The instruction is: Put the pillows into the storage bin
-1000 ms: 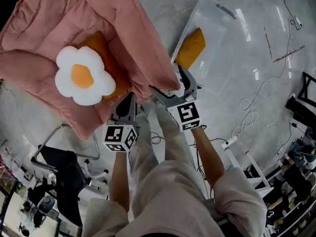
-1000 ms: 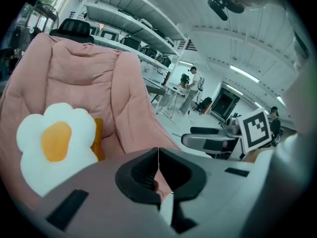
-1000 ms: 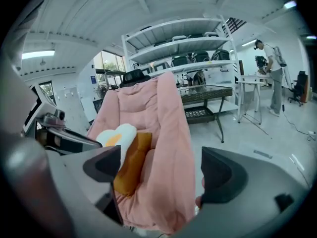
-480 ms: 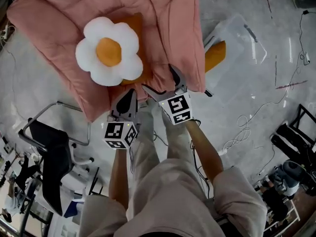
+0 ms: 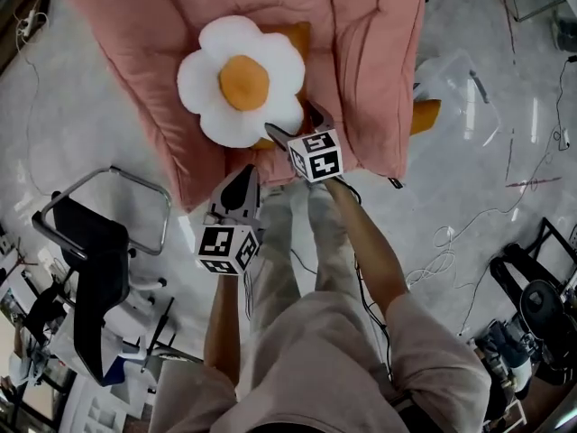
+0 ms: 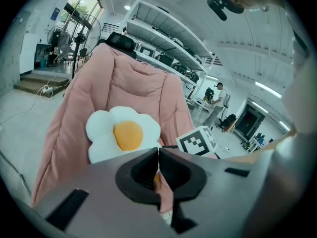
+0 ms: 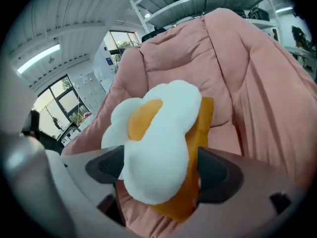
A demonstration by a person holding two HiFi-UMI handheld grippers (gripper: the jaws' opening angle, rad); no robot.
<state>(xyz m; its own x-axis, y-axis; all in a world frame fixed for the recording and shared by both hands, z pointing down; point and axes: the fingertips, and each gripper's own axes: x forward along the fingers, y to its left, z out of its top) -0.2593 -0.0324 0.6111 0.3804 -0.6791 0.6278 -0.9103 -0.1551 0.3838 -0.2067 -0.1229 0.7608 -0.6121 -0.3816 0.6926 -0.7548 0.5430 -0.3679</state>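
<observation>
A white flower pillow (image 5: 239, 79) with an orange centre lies on a pink padded lounger (image 5: 361, 61), over an orange pillow (image 5: 296, 36). My right gripper (image 5: 293, 124) is at the flower pillow's near edge. In the right gripper view the flower pillow (image 7: 158, 138) and the orange pillow (image 7: 198, 148) both sit between its jaws (image 7: 161, 170), which are closing without visibly squeezing them. My left gripper (image 5: 243, 183) hangs shut and empty just short of the lounger; its jaws (image 6: 158, 155) meet. A clear storage bin (image 5: 455, 84) right of the lounger holds another orange pillow (image 5: 426, 115).
A black office chair (image 5: 90, 278) with a metal frame stands on the floor at the left. Cables (image 5: 451, 242) trail over the grey floor at the right. Shelving and a person (image 6: 218, 95) are far behind the lounger.
My right gripper has gone forward from the lounger's front edge to the flower pillow, and its jaws now stand around the pillow's near side. The left gripper stays shut and low.
</observation>
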